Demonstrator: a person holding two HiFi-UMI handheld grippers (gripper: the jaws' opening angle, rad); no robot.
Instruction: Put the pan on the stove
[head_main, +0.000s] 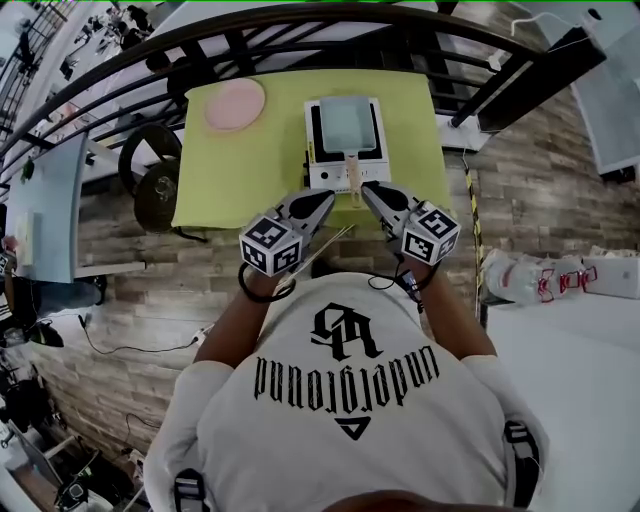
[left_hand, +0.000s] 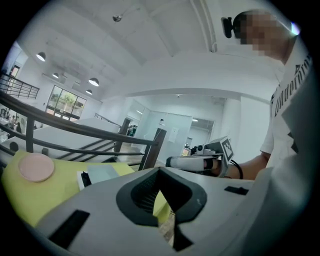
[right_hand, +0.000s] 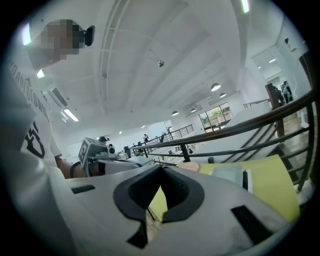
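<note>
pan (head_main: 346, 122) | sits on stove (head_main: 335, 178), just ahead of both tool tips | left tool (head_main: 323, 200), right tool (head_main: 369, 191): clenched, empty | likely stiff, fairly light, slick | grip wooden handle (head_main: 354, 172) nearest tools

The stove (head_main: 325, 172) stands on the worktop (head_main: 250, 165), right of its middle. On the stove sits the pan (head_main: 347, 122), with its handle reaching out over the stove's near edge. A plate (head_main: 235, 104) lies well left of the stove, at the worktop's far corner. Behind the stove runs a railing (head_main: 300, 22). Before the stove, the left tool (head_main: 328, 200) and the right tool (head_main: 368, 190) flank the handle's end.
</note>
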